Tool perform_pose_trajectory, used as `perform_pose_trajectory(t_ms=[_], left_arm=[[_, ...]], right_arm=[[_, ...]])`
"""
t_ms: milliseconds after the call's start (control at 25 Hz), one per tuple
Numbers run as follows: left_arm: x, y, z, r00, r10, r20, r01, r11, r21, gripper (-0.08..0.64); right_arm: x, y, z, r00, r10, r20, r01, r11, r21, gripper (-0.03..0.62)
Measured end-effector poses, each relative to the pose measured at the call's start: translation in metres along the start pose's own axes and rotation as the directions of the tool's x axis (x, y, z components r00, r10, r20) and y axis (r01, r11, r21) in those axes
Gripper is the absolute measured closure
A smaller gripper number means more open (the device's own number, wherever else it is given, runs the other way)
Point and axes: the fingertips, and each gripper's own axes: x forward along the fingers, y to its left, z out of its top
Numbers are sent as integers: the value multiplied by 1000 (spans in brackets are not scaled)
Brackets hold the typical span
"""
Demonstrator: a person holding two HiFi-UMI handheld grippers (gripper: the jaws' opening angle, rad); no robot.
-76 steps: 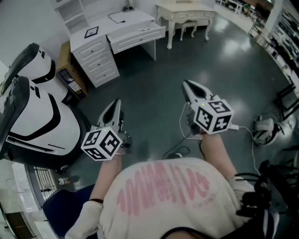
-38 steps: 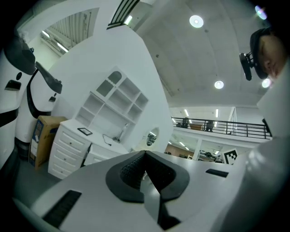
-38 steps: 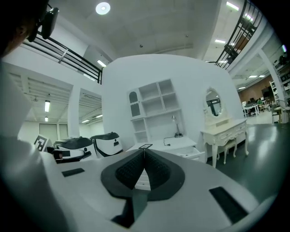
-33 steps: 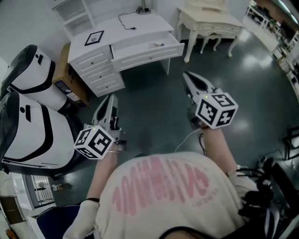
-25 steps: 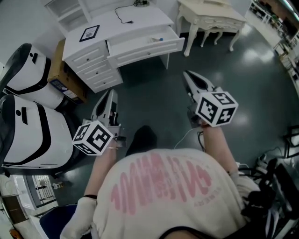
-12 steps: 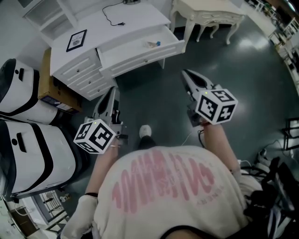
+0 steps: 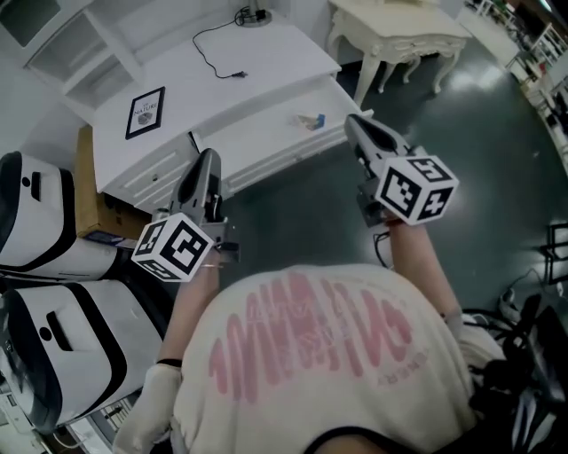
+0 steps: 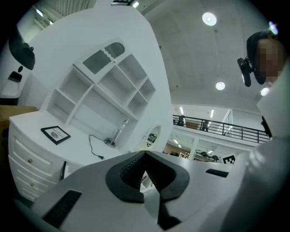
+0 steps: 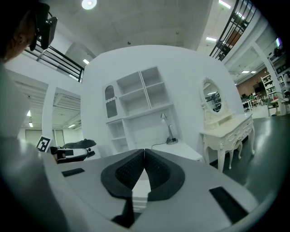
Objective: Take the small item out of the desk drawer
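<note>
The white desk (image 7: pixel 222 75) has its wide drawer (image 7: pixel 257 140) pulled open. A small blue and tan item (image 7: pixel 308 121) lies inside, toward the drawer's right end. My right gripper (image 7: pixel 352 122) is shut and empty, its tip just right of the item and above the drawer's right end. My left gripper (image 7: pixel 207 160) is also shut and empty, over the drawer's left end. In the left gripper view the left gripper (image 8: pixel 145 153) points up over the desk top. In the right gripper view the right gripper (image 9: pixel 144 151) faces the shelf unit (image 9: pixel 136 104).
A framed picture (image 7: pixel 146 111), a black cable (image 7: pixel 222 40) and a lamp (image 9: pixel 170 131) are on the desk. A cream dressing table (image 7: pixel 399 22) stands to the right. White and black machines (image 7: pixel 40 213) and a cardboard box (image 7: pixel 84 177) stand left. Dark floor lies below.
The person has walked up to the desk, which now fills the upper part of the head view. Both grippers have come over the open drawer, still shut.
</note>
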Motion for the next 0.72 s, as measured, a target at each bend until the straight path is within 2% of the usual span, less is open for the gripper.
perform_pose_trajectory(t_ms=[160,400,560,720], left_arm=[[30,21,3,999,-21,-26,21,1000,-1,531],[57,43,-27,995,-34,-95,27,997,-76,531],[78,59,-52,988,-10,-153,-7,994,-110,531],[105,79,-69,987,53,-151,-69,992,-105,531]], right_arm=[[30,-4,2,1000,-2,12,2,1000,2,574],[58,-29,-31,995,-35,-92,37,999,24,574],[81,-53,-53,987,-35,-158,43,998,48,574],[114,-81,-74,977,-6,-211,22,997,73,574]])
